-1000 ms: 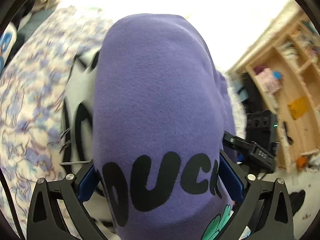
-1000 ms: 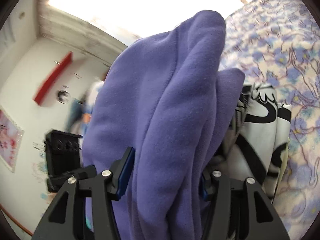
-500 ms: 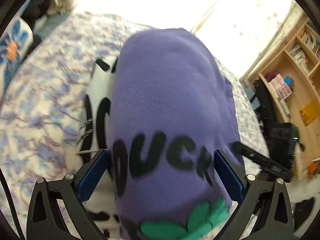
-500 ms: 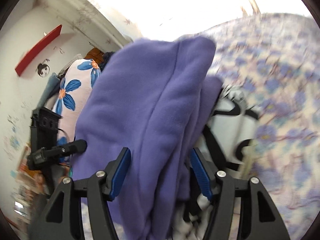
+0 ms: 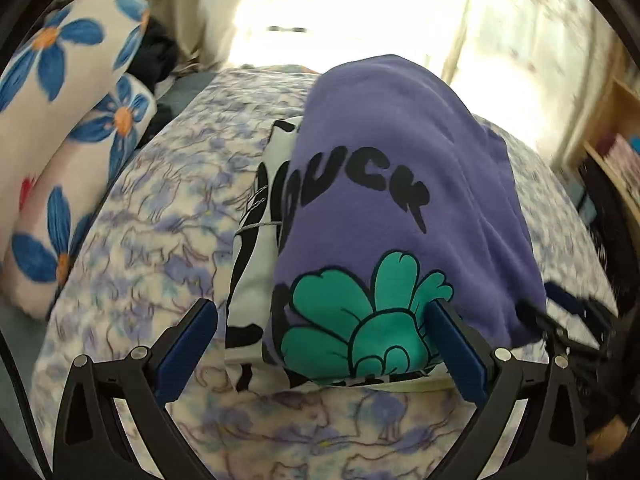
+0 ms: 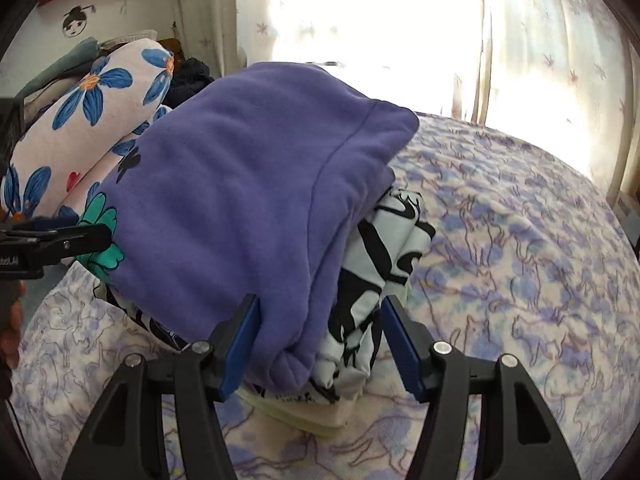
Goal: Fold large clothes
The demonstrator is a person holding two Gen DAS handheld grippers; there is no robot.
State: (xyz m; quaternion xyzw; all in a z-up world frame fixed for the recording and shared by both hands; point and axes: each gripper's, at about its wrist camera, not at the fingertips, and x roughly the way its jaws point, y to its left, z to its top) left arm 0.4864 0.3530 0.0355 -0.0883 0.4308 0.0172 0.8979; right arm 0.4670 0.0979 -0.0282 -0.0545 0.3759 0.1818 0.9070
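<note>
Blue pads line the left gripper (image 5: 322, 344), whose jaws stand spread wide: the right pad lies against the green flower print of the purple sweatshirt (image 5: 400, 208), while the left pad hangs clear of the cloth, with bedspread showing in the gap. Whether it still squeezes the stack cannot be told for sure; it looks released. The right gripper (image 6: 320, 340) straddles the near end of the same stack, its left pad against the purple fleece and its right pad just beside the black-and-white garment (image 6: 384, 264), not clearly pressing.

Folded, the purple sweatshirt lies on top of the black-and-white garment, and a pale cream layer (image 6: 304, 412) shows under both at the near edge. The whole stack rests on the blue-and-lilac patterned bedspread (image 6: 520, 264). Beyond it, floral pillows (image 5: 60, 128) with big blue flowers are piled at the bed's far left, and bright curtained windows (image 6: 400, 20) glare behind.
</note>
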